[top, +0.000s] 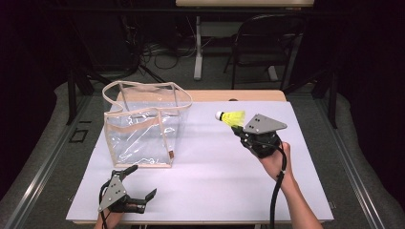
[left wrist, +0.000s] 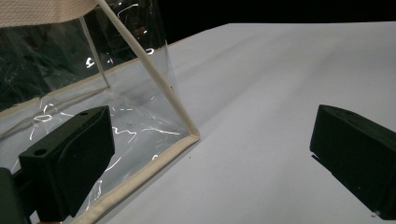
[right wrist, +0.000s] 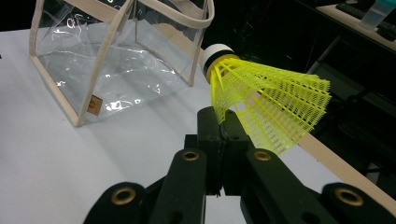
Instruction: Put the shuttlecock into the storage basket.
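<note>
One shuttlecock pinched by skirt edge in closed right gripper, held aloft right of clear bag. Left gripper wide open, empty, just before bag's near corner. Risk: thin mesh grip slips, shuttlecock drops outside bag; floppy rim could deflect it.

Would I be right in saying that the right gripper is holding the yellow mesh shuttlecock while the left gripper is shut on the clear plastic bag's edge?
Not quite: the left gripper is open beside the clear plastic bag, as the left gripper view shows. The right gripper does hold the yellow mesh shuttlecock.
</note>
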Demonstrator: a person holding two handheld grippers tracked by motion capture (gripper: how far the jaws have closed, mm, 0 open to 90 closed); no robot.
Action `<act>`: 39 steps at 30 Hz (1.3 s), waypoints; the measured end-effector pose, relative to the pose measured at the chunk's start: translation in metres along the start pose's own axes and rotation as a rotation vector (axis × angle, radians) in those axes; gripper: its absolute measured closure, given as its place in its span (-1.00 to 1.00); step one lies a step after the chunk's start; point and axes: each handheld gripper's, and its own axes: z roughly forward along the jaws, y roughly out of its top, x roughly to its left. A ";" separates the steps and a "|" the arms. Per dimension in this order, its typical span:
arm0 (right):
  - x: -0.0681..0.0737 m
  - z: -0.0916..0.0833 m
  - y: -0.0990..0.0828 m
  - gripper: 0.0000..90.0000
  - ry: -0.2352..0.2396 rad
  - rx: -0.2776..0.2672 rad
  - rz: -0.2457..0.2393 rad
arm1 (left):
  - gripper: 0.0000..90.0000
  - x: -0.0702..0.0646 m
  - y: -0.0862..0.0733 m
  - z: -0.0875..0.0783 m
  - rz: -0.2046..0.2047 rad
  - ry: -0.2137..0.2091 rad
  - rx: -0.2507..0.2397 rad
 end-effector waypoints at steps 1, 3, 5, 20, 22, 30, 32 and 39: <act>0.000 0.001 0.001 0.99 0.000 0.001 -0.003 | -1.00 0.000 0.000 0.000 0.001 0.000 0.001; -0.001 0.002 0.003 0.99 0.000 0.001 -0.003 | -1.00 0.000 0.000 0.000 0.001 -0.001 0.001; -0.001 0.002 0.004 0.99 0.000 0.000 -0.003 | -1.00 0.000 0.000 0.000 0.000 0.000 0.001; -0.002 0.009 0.019 0.99 0.006 -0.005 -0.026 | -1.00 0.000 0.000 0.000 -0.002 -0.001 0.001; -0.002 0.010 0.019 0.99 0.007 -0.003 -0.027 | -1.00 0.000 0.000 0.001 -0.002 0.000 0.001; -0.002 0.016 0.025 0.99 0.016 -0.004 -0.032 | -1.00 0.000 0.000 0.000 -0.002 -0.001 0.001; -0.001 0.017 0.026 0.99 0.019 -0.005 -0.032 | -1.00 0.000 0.000 0.000 -0.004 -0.001 0.001; -0.001 0.022 0.030 0.99 0.025 -0.005 -0.038 | -1.00 0.000 0.000 0.000 -0.004 -0.002 0.001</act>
